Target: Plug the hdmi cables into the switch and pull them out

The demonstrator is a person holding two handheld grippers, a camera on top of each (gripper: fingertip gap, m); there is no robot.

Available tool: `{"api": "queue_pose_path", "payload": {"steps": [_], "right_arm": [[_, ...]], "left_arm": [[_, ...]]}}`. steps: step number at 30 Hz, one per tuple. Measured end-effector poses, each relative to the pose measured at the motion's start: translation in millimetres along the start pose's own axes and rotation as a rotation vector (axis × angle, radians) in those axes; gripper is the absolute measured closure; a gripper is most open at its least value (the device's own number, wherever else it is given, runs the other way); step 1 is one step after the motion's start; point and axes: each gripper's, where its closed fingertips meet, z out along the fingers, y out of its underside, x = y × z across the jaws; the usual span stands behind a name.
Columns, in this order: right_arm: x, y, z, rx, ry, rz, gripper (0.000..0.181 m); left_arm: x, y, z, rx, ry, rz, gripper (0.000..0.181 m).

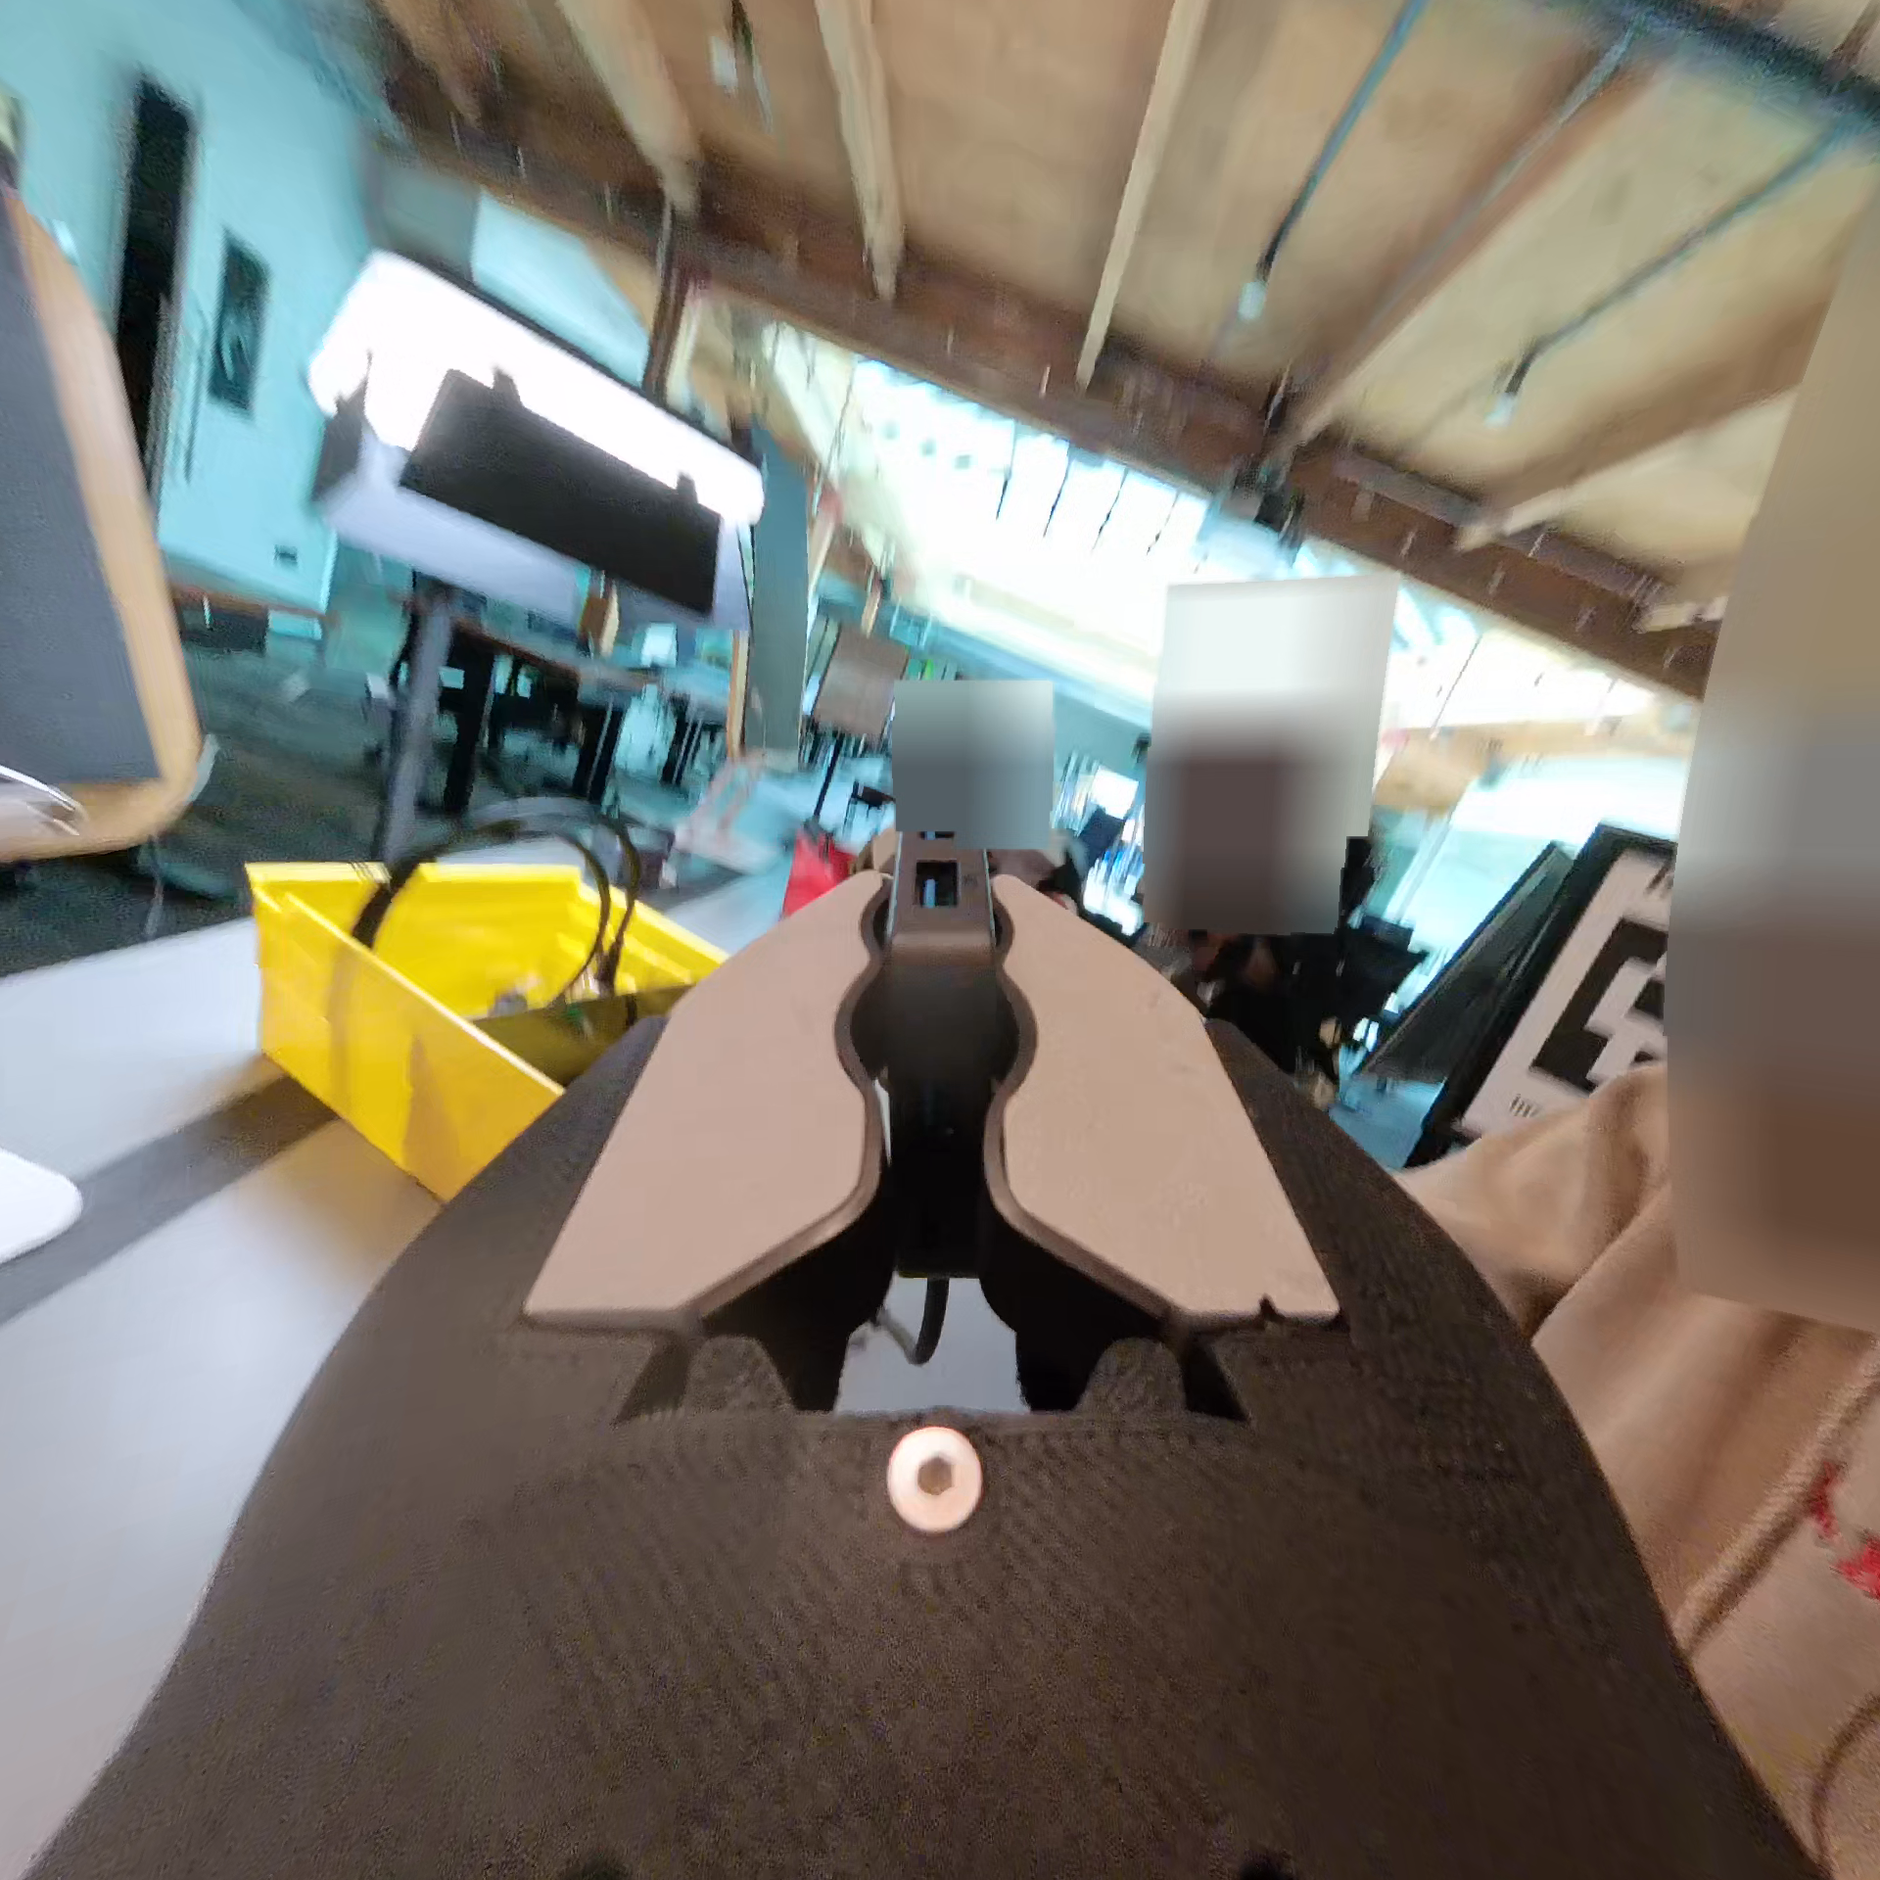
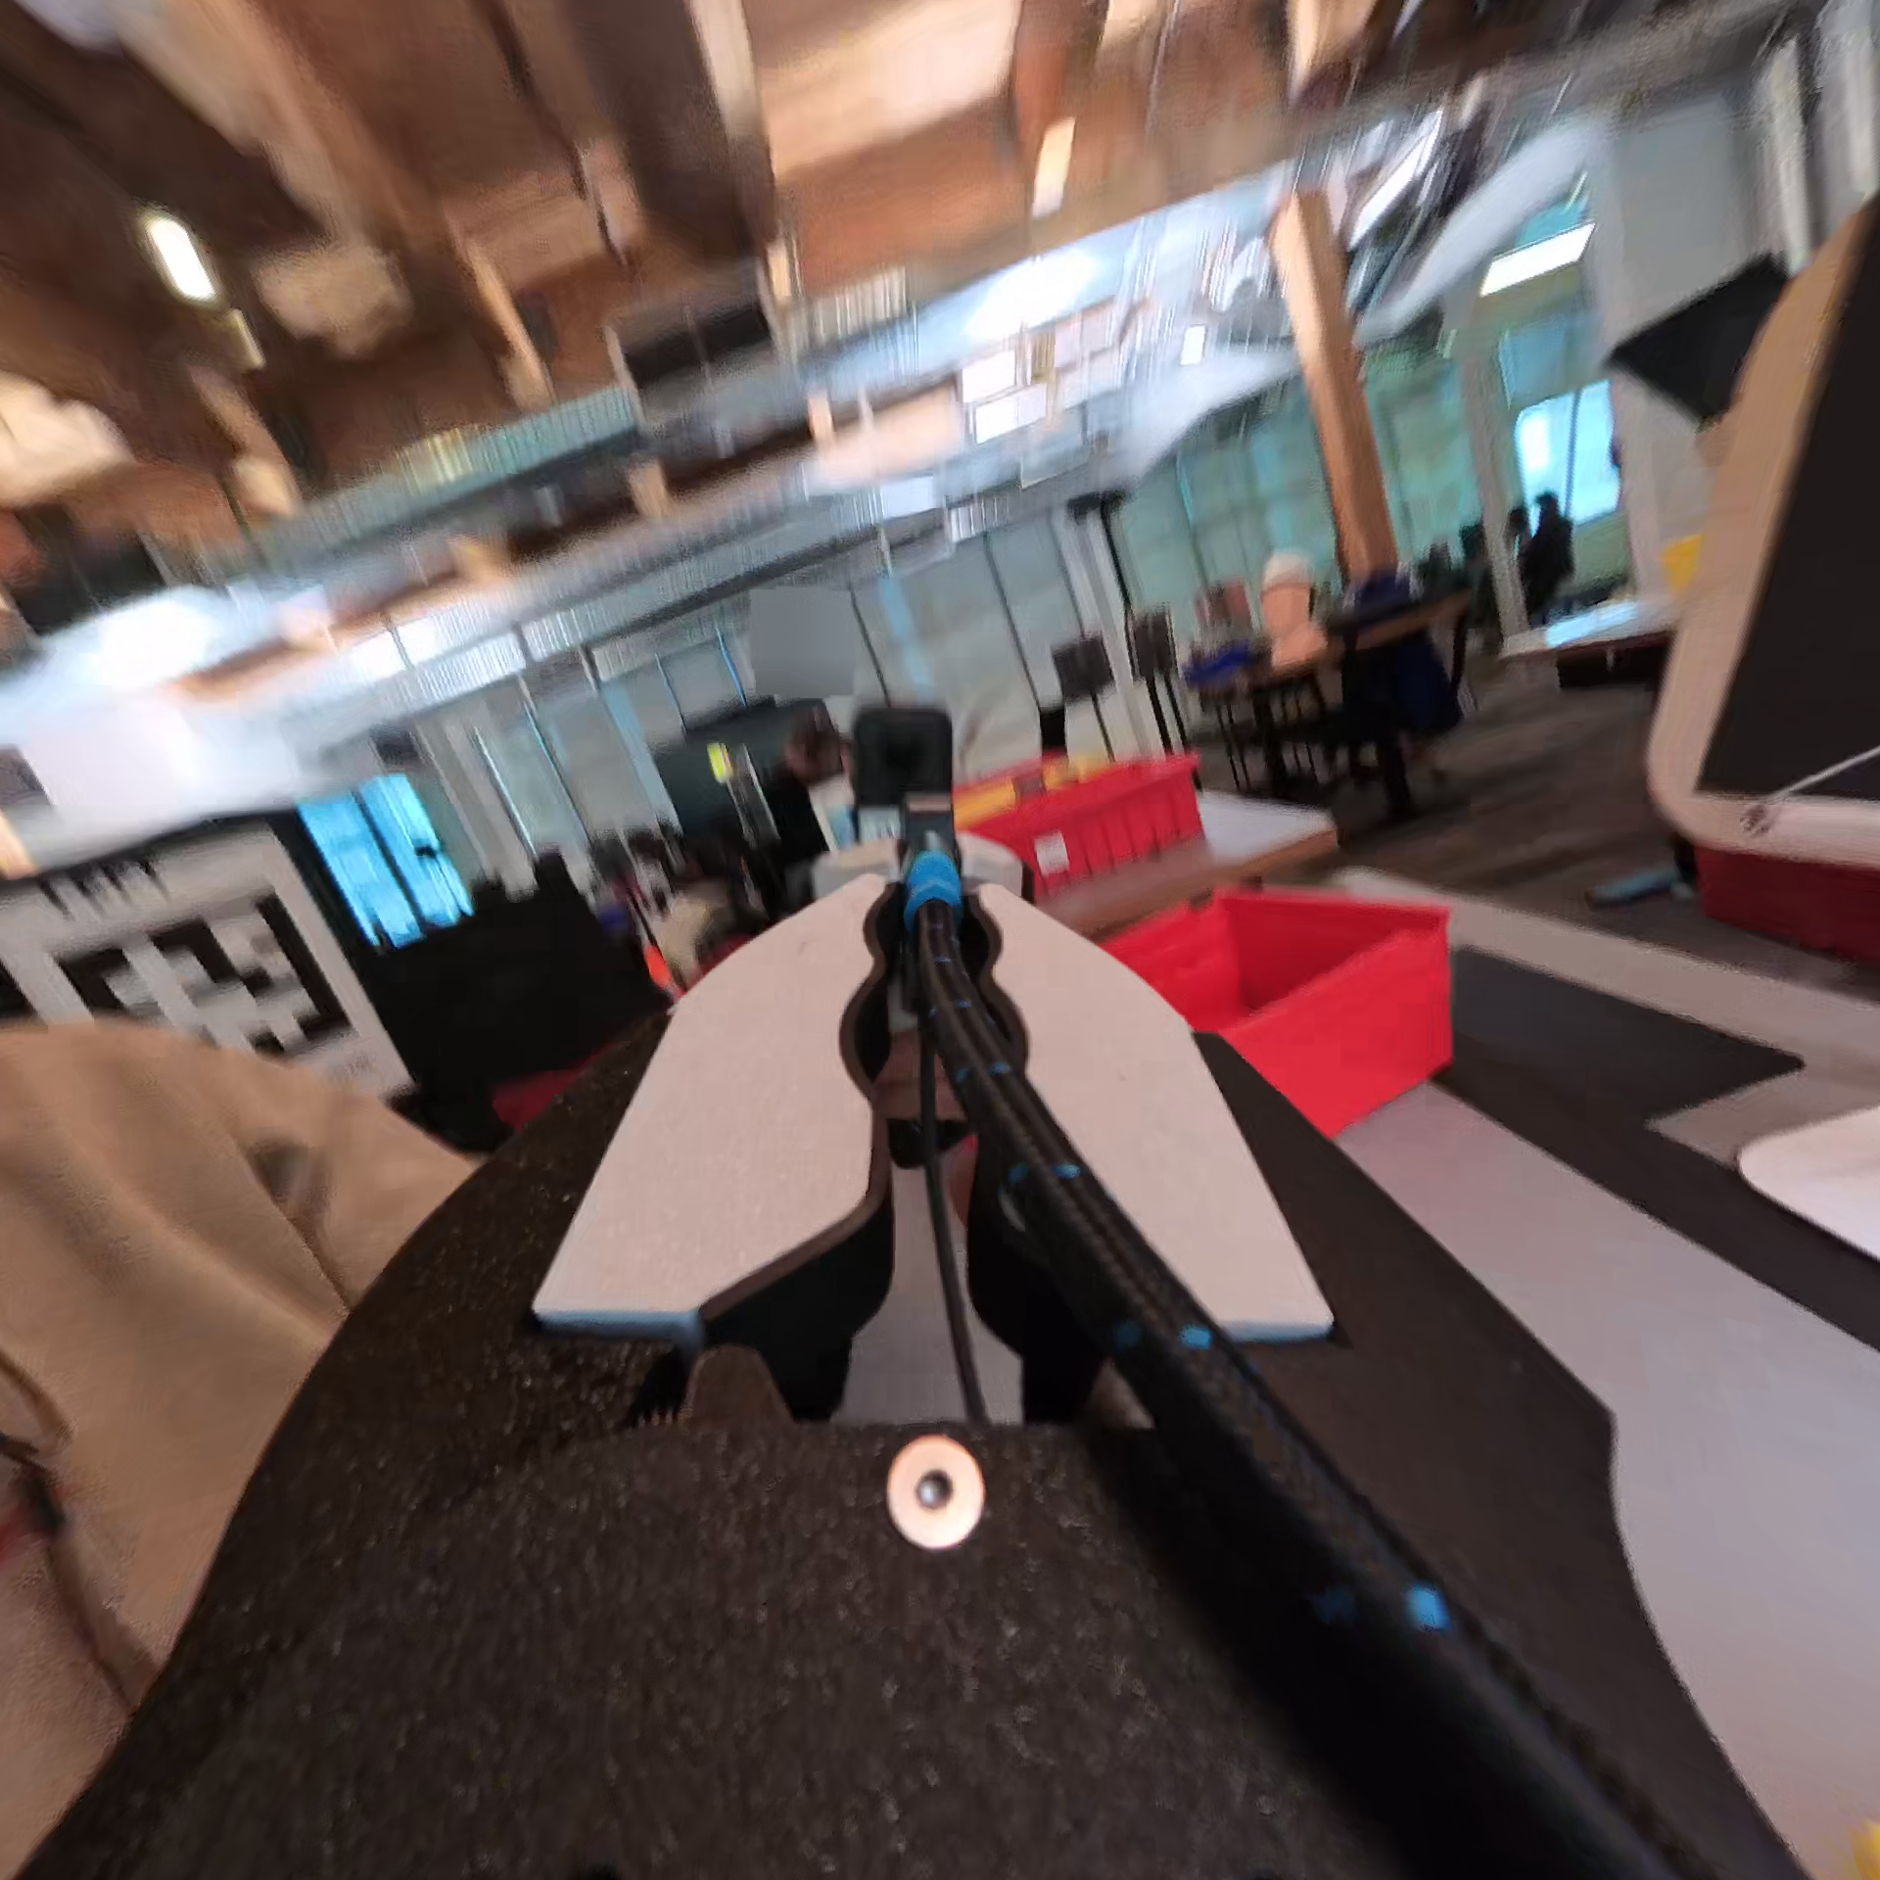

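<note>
Between the grey fingers (image 1: pixel 732 1099) of our left tongs (image 1: pixel 936 895) sits the switch (image 1: pixel 936 916), a small black box held lengthwise, its far end with a rectangular port poking past the fingertips. The fingers are closed in on its sides, so the tongs are clamped on it with only the width of the box between them. A thin black lead (image 1: pixel 931 1323) hangs from its near end, down through the gap. Both tongs are raised well above the tabletop (image 1: pixel 153 1323) and tilted up towards the wooden ceiling; the room behind is smeared with blur. Off to our left a yellow bin (image 1: pixel 387 1027) with black wires in it rests on the tabletop. A beige sleeve (image 1: pixel 1628 1373) fills the right edge of the left wrist view.

Our right tongs (image 2: pixel 926 895) are pinched nearly together on the hdmi cable (image 2: pixel 1099 1261), a black braided cord with blue flecks. They grip it just behind its blue collar (image 2: pixel 931 880), and the cord runs back over the right finger and off the lower right of the view. Ahead of the collar the plug points at a dark boxy shape (image 2: pixel 900 758); we cannot tell whether they touch. A red bin (image 2: pixel 1312 997) stands on the tabletop to the right, another red bin (image 2: pixel 1099 814) farther off.
</note>
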Motion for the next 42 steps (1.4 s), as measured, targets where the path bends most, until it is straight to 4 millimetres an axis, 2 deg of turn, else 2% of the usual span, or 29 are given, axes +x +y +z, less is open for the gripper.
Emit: {"api": "queue_pose_path", "payload": {"steps": [1, 2, 3, 4, 6, 9, 11, 15, 18, 23, 25, 29, 33, 38, 42], "right_arm": [[5.7, -17.9, -19.4, 0.040, 0.024, 0.008, 0.171], [17.3, -25.2, -36.5, 0.005, 0.135, -0.085, 0.170], [24.8, -30.7, -49.1, -0.026, 0.228, -0.166, 0.170], [23.7, -34.3, -54.6, -0.044, 0.243, -0.168, 0.170], [27.6, -37.8, -57.5, -0.051, 0.276, -0.132, 0.170], [47.5, -27.8, -62.6, -0.073, 0.322, -0.032, 0.170], [56.1, -26.1, -67.4, -0.049, 0.313, 0.015, 0.170], [82.5, -17.2, -82.0, -0.018, 0.340, 0.111, 0.170], [112.6, -9.3, -99.6, 0.018, 0.437, 0.188, 0.170], [149.7, 3.1, -126.9, 0.059, 0.608, 0.298, 0.170], [158.6, 9.2, -131.0, 0.084, 0.631, 0.375, 0.170], [165.5, 13.6, -133.3, 0.129, 0.639, 0.470, 0.144], [162.4, -0.8, -131.3, 0.235, 0.632, 0.494, 0.128], [147.4, -16.3, -117.9, 0.339, 0.583, 0.544, 0.118], [138.3, -36.7, -123.3, 0.532, 0.568, 0.587, 0.114]], "left_arm": [[-4.2, -15.4, -18.3, 0.035, -0.017, 0.019, 0.167], [-10.6, -23.0, -33.5, 0.018, -0.079, 0.084, 0.167], [-13.3, -26.9, -43.6, -0.008, -0.122, 0.130, 0.167], [-13.8, -29.7, -48.3, -0.020, -0.140, 0.138, 0.167], [-20.1, -27.3, -47.4, -0.040, -0.185, 0.138, 0.167], [-28.2, -6.7, -36.5, -0.120, -0.204, 0.132, 0.166], [-27.8, 0.1, -30.9, -0.142, -0.189, 0.117, 0.166], [-29.1, 4.3, -29.5, -0.153, -0.194, 0.118, 0.167], [-30.6, 4.4, -31.1, -0.153, -0.198, 0.118, 0.167], [-30.9, 4.9, -31.9, -0.156, -0.200, 0.112, 0.167], [-30.1, 5.8, -31.0, -0.163, -0.199, 0.121, 0.167], [-33.0, 10.7, -30.4, -0.187, -0.214, 0.127, 0.167], [-32.5, 12.6, -29.9, -0.201, -0.214, 0.136, 0.167], [-32.2, 15.2, -29.0, -0.218, -0.215, 0.143, 0.166], [-31.4, 18.0, -27.3, -0.233, -0.215, 0.153, 0.167]]}}
